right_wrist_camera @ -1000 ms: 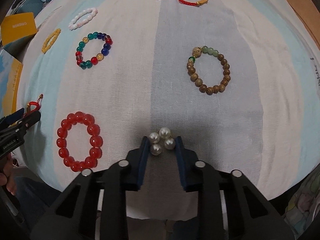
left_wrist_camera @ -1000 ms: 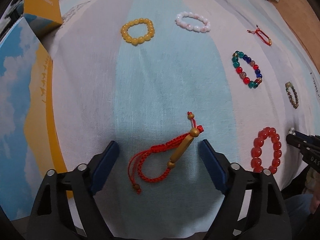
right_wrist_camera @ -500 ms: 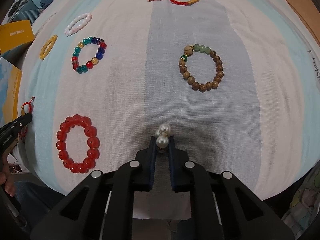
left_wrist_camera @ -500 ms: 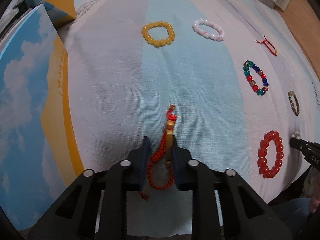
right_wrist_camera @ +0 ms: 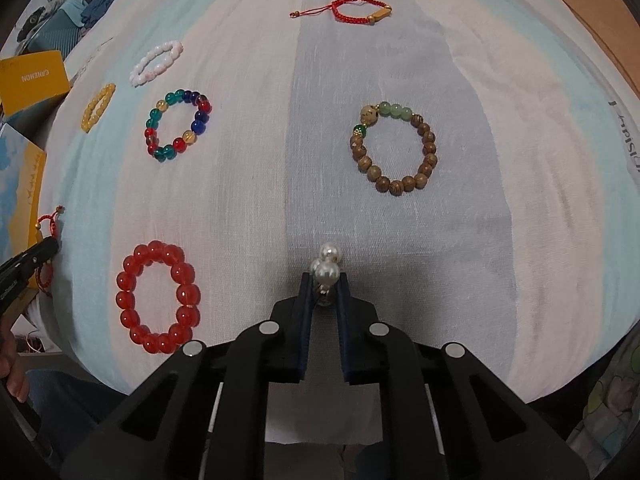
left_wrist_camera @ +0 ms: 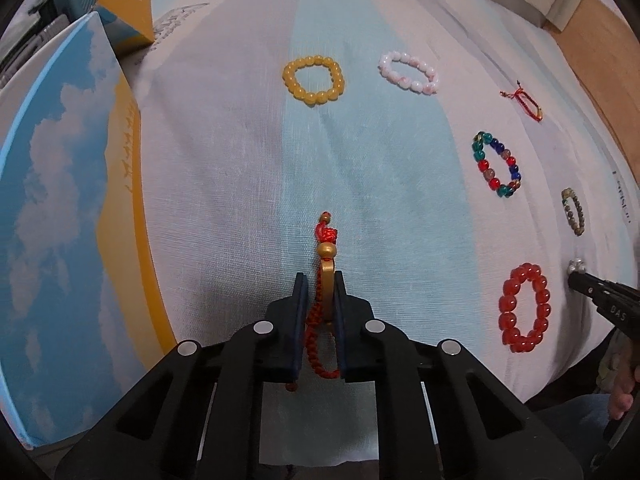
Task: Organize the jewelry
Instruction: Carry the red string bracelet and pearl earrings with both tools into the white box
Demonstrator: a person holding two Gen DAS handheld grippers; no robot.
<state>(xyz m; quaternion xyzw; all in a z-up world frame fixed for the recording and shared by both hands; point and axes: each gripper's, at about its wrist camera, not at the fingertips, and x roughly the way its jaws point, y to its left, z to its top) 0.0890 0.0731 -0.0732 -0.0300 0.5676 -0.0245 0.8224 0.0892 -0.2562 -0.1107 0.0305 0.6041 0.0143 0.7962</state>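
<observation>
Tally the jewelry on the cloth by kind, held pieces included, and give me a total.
Round-bead bracelets: 5 — yellow, pink-white, multicolour glass, brown wooden, red.
Red cord bracelets: 2 — one lying free, one in the left gripper.
Pearl pieces: 1 — in the right gripper.
Total: 8

A sky-print box [left_wrist_camera: 60, 200] and a yellow carton [left_wrist_camera: 124, 0] flank the striped cloth [left_wrist_camera: 224, 168].

A matt, coarsely woven cloth [right_wrist_camera: 240, 208] lies under glossy pearl beads [right_wrist_camera: 327, 270]; left of the pearls, glassy red beads [right_wrist_camera: 157, 297]; beyond them, dull grained wooden beads [right_wrist_camera: 394, 148]; the braided red cord bracelet [left_wrist_camera: 325, 280] carries a satin gold tube
</observation>
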